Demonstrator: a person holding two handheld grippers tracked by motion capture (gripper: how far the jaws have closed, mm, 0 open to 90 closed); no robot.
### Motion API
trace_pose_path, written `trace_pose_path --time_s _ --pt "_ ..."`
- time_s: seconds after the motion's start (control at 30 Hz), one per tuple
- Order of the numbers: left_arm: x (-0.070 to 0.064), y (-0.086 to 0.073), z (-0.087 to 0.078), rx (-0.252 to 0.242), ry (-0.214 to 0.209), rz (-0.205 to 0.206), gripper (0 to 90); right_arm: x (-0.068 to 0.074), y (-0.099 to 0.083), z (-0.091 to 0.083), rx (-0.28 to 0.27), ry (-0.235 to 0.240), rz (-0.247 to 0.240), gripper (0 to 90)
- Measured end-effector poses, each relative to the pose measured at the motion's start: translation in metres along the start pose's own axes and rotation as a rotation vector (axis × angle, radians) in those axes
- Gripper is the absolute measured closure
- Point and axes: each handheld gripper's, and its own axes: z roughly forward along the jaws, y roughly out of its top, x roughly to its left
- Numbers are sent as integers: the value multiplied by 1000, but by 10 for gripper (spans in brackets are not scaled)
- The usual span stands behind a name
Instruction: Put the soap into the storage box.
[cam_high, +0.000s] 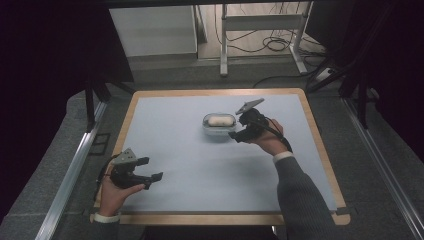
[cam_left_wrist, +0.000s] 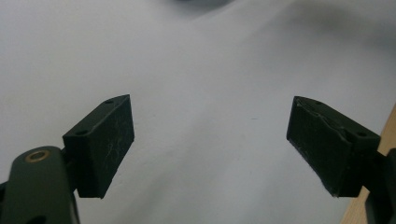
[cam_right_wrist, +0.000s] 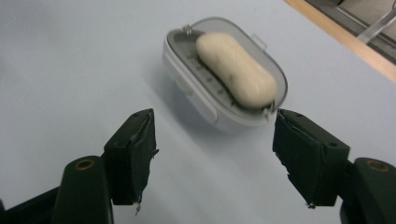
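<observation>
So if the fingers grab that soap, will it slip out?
Maybe. The soap looks smooth and rounded, so flat fingers could squeeze it out sideways. It looks solid, probably not floppy. It lies loose in the dish, so the dish likely stays behind.

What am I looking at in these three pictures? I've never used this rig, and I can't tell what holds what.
A person holds a two-jaw gripper in each hand at a table. The high view looks down from above: the left gripper rests near the front edge, the right gripper sits beside a soap dish. The other two pictures come from cameras riding on the grippers. The right gripper view shows its open jaws just short of the dish, with a soap bar in it. The left gripper's jaws are open over bare table. Nothing is held.
</observation>
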Motion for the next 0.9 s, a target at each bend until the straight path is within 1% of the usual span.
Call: trace_pose_path --time_s 0.03,0.07,0.1,0.13,0.17,0.2,0.23,0.27,0.3,0.33,0.37,0.4,0.43,0.53,0.57,0.6,0.63,0.67,0.73,0.8,0.9 --pt "-1 0 -1 -4 1 0 155 1 -14 -6 -15 -11 21 297" --pt "-1 0 -2 -3 3 3 155 1 -20 -8 -22 -17 24 297" --pt "-1 0 -2 -3 3 3 156 1 -20 -8 -22 -17 24 297" --pt "-1 0 -2 -6 5 0 156 2 -28 -10 -28 -23 29 295" --pt "-1 0 -2 -6 6 0 156 2 -43 -16 -45 -24 60 294" --pt "-1 0 -2 -3 6 -1 156 2 -43 -16 -45 -24 60 294" --pt "-1 0 0 3 10 -2 156 2 -61 -21 -61 -37 88 291" --pt "-1 0 0 3 10 -2 156 2 -61 -21 -61 -37 88 291" --pt "-1 0 1 6 10 -2 156 2 -77 -25 -69 -50 114 283" --pt "-1 0 2 9 10 -1 156 2 -77 -25 -69 -50 114 283" --pt "-1 -1 3 15 13 0 156 2 -82 -26 -69 -55 121 282" --pt "-1 -1 3 16 11 0 156 3 -92 -28 -76 -62 136 281" --pt "-2 -1 3 16 10 -1 156 4 -106 -31 -77 -66 156 277" --pt "-2 -1 3 16 11 0 156 5 -125 -37 -76 -78 182 273" --pt "-2 -1 3 14 12 -1 156 5 -125 -37 -76 -78 182 273" --pt "-1 -1 3 13 13 0 156 4 -138 -40 -74 -95 200 275" --pt "-1 -1 3 13 13 0 156 4 -138 -40 -74 -95 200 275" --pt "-2 -1 3 13 13 0 156 2 -144 -42 -52 -109 202 270" --pt "-2 -1 3 15 13 1 156 2 -146 -43 -55 -115 211 271" --pt "-2 -1 3 14 15 3 156 0 -151 -45 -70 -109 231 272" --pt "-2 0 4 16 14 5 156 0 -152 -45 -71 -116 234 272"
